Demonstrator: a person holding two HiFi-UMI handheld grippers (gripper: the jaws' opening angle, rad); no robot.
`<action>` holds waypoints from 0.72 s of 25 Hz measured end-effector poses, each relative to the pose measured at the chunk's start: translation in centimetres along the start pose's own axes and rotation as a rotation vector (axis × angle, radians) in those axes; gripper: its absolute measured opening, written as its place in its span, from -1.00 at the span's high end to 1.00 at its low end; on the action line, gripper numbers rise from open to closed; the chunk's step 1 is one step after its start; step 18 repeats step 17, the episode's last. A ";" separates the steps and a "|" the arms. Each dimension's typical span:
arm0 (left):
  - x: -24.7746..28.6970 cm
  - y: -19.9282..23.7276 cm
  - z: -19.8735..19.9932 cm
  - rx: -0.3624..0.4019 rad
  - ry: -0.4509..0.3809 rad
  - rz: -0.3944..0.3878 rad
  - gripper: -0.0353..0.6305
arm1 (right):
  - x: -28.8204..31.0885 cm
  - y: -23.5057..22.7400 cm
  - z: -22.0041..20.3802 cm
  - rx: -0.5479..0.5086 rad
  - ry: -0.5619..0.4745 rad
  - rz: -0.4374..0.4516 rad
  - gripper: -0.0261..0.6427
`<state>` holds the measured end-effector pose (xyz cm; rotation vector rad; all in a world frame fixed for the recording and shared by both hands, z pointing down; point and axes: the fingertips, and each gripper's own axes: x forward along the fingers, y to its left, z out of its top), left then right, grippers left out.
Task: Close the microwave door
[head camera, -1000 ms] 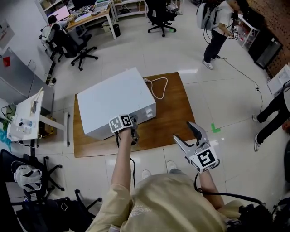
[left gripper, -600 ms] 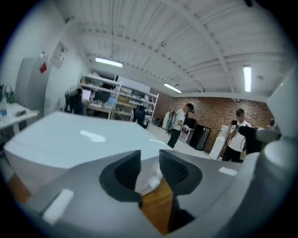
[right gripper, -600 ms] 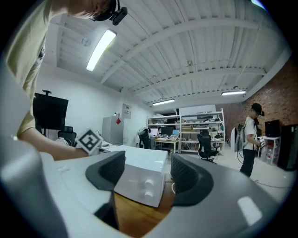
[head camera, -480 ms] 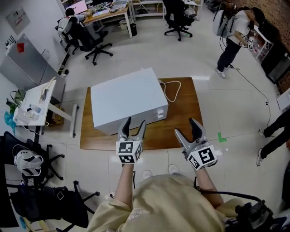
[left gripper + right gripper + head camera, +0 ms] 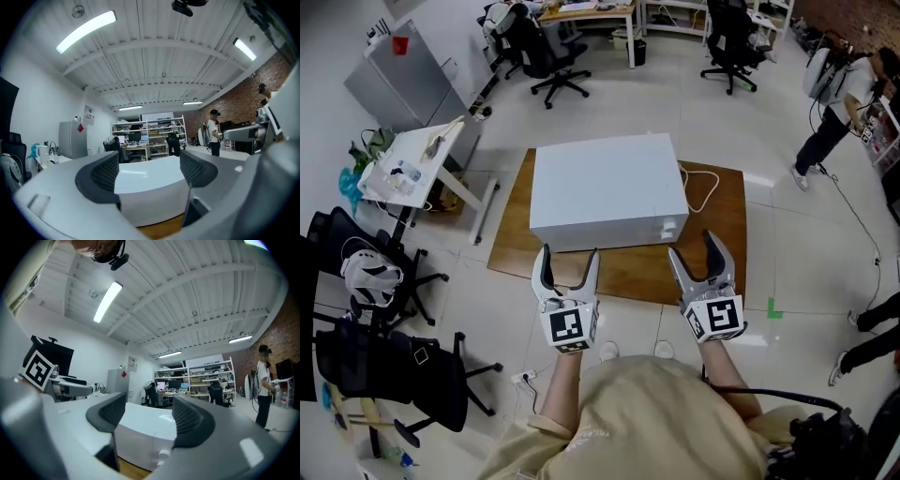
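Note:
The white microwave [image 5: 609,187] sits on a low wooden board [image 5: 717,258] on the floor, front face toward me, and its door looks flush with the body. Two small knobs [image 5: 667,228] show at its front right corner. My left gripper [image 5: 569,255] hovers short of the front face, its jaws opening with nothing between them. My right gripper [image 5: 692,246] is open and empty beside the knob corner. In the left gripper view the microwave [image 5: 150,192] shows between the left gripper's [image 5: 149,168] pads. In the right gripper view the microwave [image 5: 140,437] shows beyond the right gripper [image 5: 149,416].
A white cable [image 5: 705,192] loops off the microwave's right side across the board. A white side table [image 5: 412,159] and black chairs [image 5: 366,347] stand on the left, a grey cabinet [image 5: 403,75] at back left. A person [image 5: 839,94] stands at far right.
My left gripper was shut at the microwave's front face; it has drawn back toward me, lifted and opened wide. The right gripper shifted slightly. The head view swung left.

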<state>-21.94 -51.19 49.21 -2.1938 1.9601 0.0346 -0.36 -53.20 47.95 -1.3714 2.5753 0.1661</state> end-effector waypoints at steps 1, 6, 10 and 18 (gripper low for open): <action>-0.2 0.0 0.0 -0.010 0.000 0.006 -0.27 | 0.1 0.2 -0.1 -0.003 0.000 0.010 0.01; -0.5 -1.7 1.3 -0.009 -0.006 0.046 -0.27 | -0.5 -1.1 -0.4 0.001 0.002 0.040 0.01; -1.0 -2.6 0.7 -0.006 -0.003 0.059 -0.27 | -1.4 -1.8 -0.8 0.011 0.010 0.044 0.01; -1.0 -5.1 0.6 -0.018 -0.007 0.085 -0.27 | -2.4 -3.6 -0.6 0.006 0.007 0.087 0.01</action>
